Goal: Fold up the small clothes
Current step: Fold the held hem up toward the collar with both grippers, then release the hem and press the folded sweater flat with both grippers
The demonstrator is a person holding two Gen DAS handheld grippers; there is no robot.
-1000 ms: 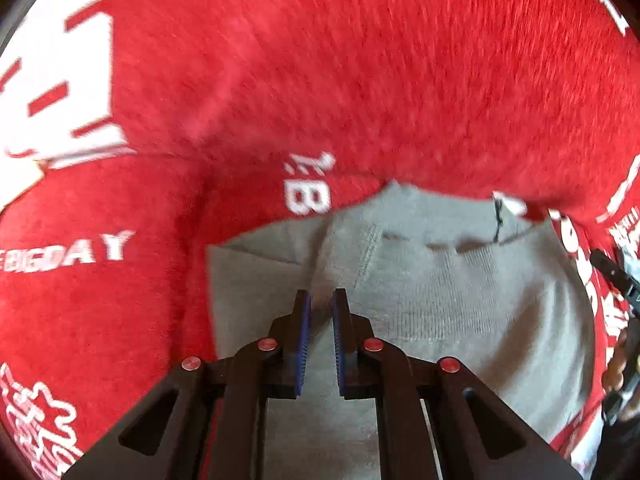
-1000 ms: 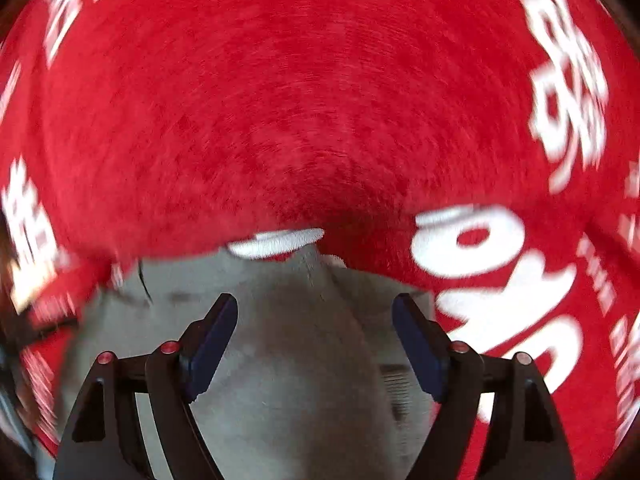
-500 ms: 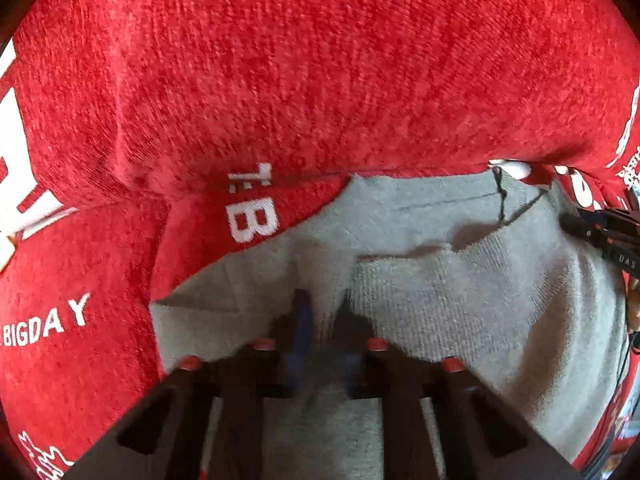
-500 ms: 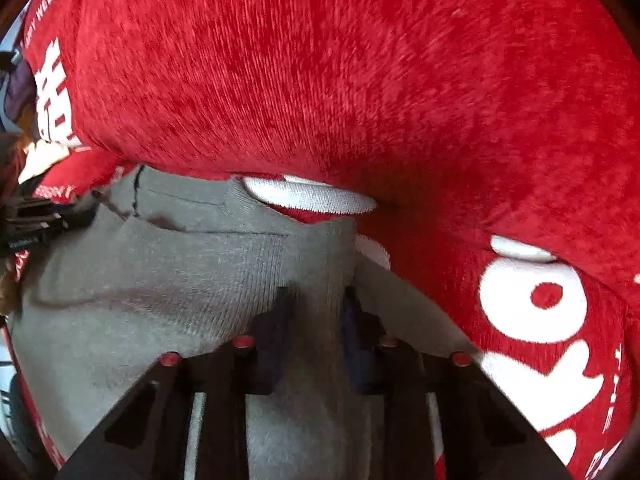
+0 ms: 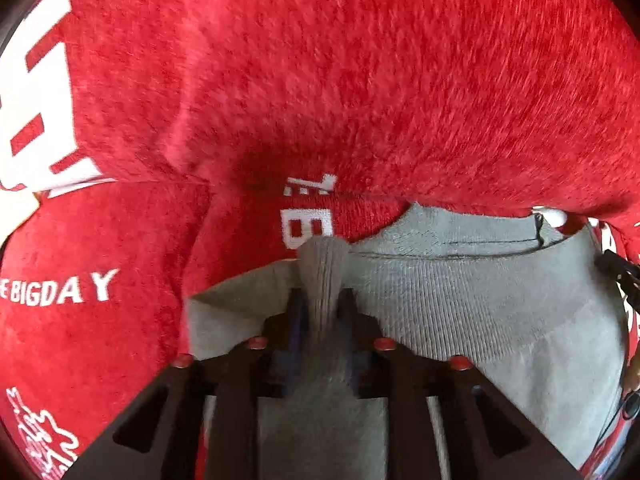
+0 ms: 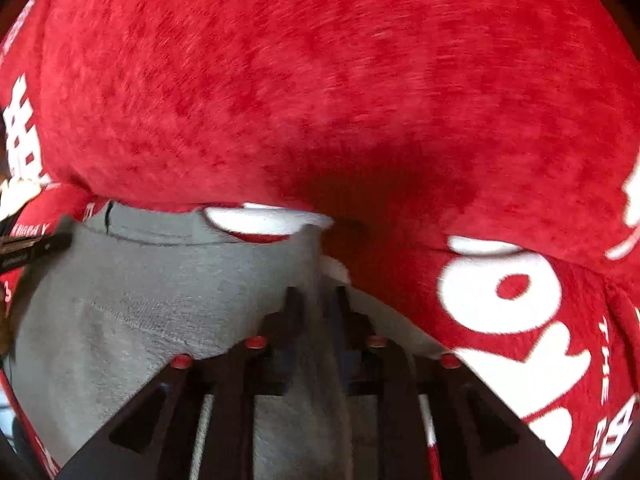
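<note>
A small grey knit garment (image 5: 472,304) lies on a red plush cloth (image 5: 360,80) with white lettering. My left gripper (image 5: 322,300) is shut on a pinched ridge of the garment near its left shoulder. My right gripper (image 6: 316,298) is shut on the grey garment (image 6: 152,304) at its right shoulder edge. The neck opening (image 5: 492,240) runs between the two grips. The garment's lower part is hidden under both grippers.
The red cloth (image 6: 320,80) bulges up into a thick fold just behind the garment. White letters (image 6: 504,292) lie to the right. The other gripper's dark tip shows at the right edge of the left wrist view (image 5: 620,272) and at the left edge of the right wrist view (image 6: 32,246).
Both grippers came down onto the garment and closed; the right one was wide open a second ago. The pinched fabric now stands up as ridges between the fingers.
</note>
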